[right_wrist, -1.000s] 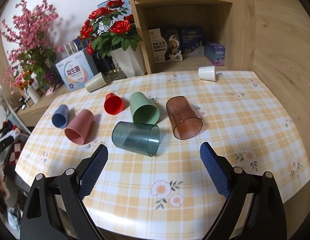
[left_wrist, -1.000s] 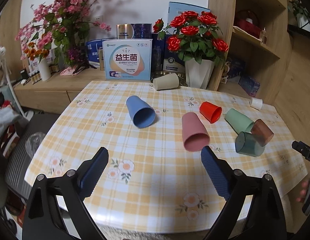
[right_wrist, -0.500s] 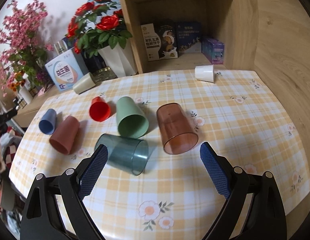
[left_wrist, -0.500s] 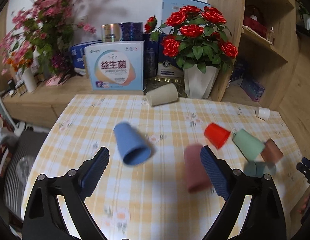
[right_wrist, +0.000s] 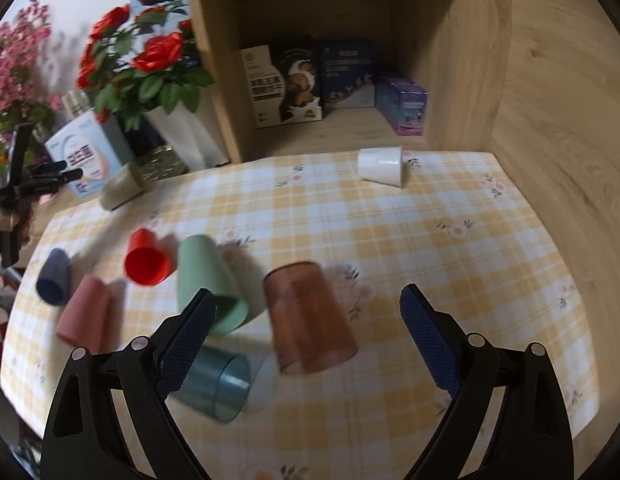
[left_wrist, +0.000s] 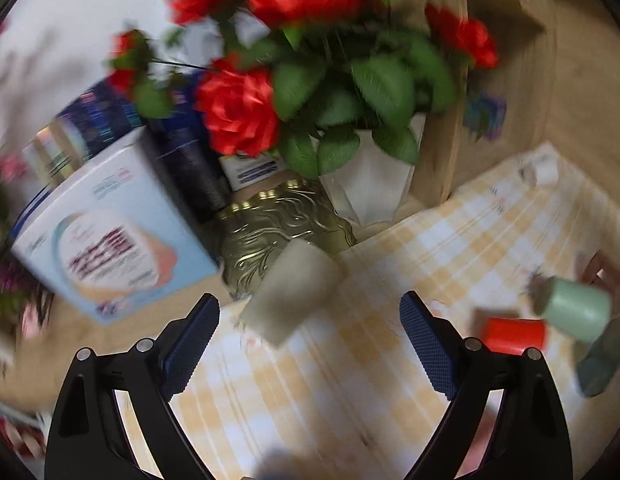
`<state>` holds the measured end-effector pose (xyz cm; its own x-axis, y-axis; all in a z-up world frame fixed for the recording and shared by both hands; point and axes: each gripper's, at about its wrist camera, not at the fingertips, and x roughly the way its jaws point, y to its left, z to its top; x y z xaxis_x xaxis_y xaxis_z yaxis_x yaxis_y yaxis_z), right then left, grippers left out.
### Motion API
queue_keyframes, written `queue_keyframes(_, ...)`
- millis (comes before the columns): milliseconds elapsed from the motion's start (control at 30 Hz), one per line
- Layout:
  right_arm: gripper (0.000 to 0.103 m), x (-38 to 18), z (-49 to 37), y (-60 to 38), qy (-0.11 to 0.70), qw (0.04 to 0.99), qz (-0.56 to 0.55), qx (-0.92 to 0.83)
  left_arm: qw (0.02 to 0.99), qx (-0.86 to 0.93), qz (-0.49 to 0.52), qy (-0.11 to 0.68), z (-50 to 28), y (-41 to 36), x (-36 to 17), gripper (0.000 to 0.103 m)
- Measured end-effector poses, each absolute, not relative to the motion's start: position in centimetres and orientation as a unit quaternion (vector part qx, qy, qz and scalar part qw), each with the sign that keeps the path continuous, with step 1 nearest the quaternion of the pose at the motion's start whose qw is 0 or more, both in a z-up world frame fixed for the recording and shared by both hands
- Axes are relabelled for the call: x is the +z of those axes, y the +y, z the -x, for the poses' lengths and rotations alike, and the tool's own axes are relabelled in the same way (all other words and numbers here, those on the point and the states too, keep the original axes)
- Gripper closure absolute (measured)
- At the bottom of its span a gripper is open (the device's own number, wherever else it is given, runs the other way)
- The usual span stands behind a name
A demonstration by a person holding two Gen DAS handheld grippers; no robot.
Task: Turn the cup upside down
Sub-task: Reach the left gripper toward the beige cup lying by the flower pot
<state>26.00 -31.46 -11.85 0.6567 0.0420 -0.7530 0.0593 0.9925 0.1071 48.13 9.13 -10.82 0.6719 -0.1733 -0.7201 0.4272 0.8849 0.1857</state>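
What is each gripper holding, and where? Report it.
Nothing is held. The left gripper is open before the beige cup; the right gripper is open above the brown cup.

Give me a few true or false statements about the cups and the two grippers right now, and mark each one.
1. Both grippers are open and hold nothing. True: left gripper, right gripper.
2. The brown cup stands upright. False: it lies on its side on the table.
3. The beige cup lies just ahead of the left gripper. True.
4. The white cup lies among the coloured cups. False: it lies apart, near the shelf.
5. The red cup is stacked inside the green cup. False: they lie side by side.
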Motion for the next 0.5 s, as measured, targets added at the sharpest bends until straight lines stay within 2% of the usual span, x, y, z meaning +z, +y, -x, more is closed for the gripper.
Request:
queue_keyframes(167,0.013,-13.0,-28.6,-32.2,0.430,0.900,-0.066,-0.030,0.875,-0.185,-0.223,0.389,-53.7,8.0,-14.8,0.014)
queue_keyframes(500,0.013,-15.3,-30.6,-32.6,0.455,0.887,-0.066,-0.040,0.846,-0.199,-0.238,0.433,-58.5,8.1,-19.2,0.014)
